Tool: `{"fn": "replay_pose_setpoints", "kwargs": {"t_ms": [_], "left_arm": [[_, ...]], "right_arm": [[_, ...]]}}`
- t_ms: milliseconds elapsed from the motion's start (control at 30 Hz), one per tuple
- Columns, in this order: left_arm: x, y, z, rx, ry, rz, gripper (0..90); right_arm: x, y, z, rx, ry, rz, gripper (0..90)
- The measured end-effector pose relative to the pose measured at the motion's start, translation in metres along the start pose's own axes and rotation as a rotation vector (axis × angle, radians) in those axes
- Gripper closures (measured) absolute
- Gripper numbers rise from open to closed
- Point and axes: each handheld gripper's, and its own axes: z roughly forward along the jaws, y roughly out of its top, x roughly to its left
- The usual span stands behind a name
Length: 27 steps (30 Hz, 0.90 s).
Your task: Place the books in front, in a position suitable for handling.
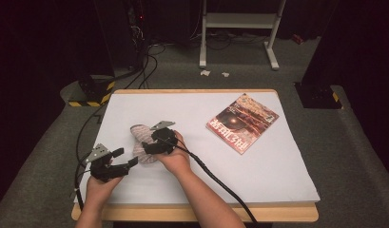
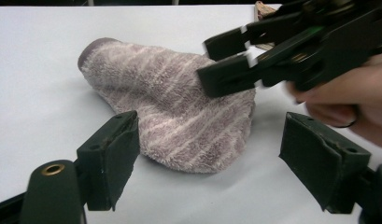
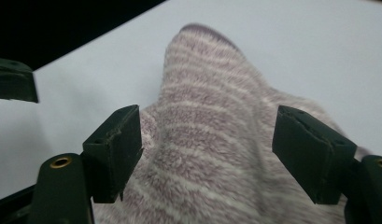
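Observation:
A fuzzy mauve sock with pale stripes (image 1: 141, 140) lies on the white table cover (image 1: 258, 166), left of centre. My right gripper (image 1: 148, 149) hovers over its near end, jaws open, with the sock (image 3: 212, 135) beneath and between them but untouched by the pads. The right gripper (image 3: 207, 112) points along the sock toward its rounded far end. My left gripper (image 1: 125, 157) sits at the front left, open and empty, aimed at the sock (image 2: 179, 107). In the left gripper view, its jaws (image 2: 208, 119) frame the sock, and the right gripper (image 2: 205, 63) reaches in from the upper right.
A magazine with a red and dark cover (image 1: 242, 122) lies at the table's right rear. Black cables (image 1: 216, 183) trail from both grippers off the front and left edges. A white stand frame (image 1: 239, 28) and dark equipment stand on the floor behind.

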Motion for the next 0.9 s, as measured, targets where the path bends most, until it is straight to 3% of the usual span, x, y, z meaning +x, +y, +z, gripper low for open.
{"fn": "replay_pose_setpoints", "kwargs": {"t_ms": [133,300,633,700,900], "left_arm": [[0.0,0.0,-0.001,0.003,0.005,0.005,20.1],[-0.003,0.0,0.002,0.015,0.005,0.015,20.1],[-0.014,-0.001,0.011,0.04,-0.003,0.048,20.2],[-0.016,-0.001,0.013,0.049,0.002,0.055,20.1],[-0.021,-0.001,0.017,0.056,-0.013,0.058,20.7]], "right_arm": [[-0.006,0.002,-0.024,-0.045,-0.02,-0.01,25.2],[-0.024,-0.007,-0.055,-0.067,-0.076,0.006,26.7],[-0.061,-0.051,-0.104,-0.041,-0.193,0.028,28.9],[-0.071,-0.061,-0.114,-0.034,-0.201,0.041,36.0],[-0.108,-0.09,-0.145,-0.007,-0.298,0.089,33.0]]}}
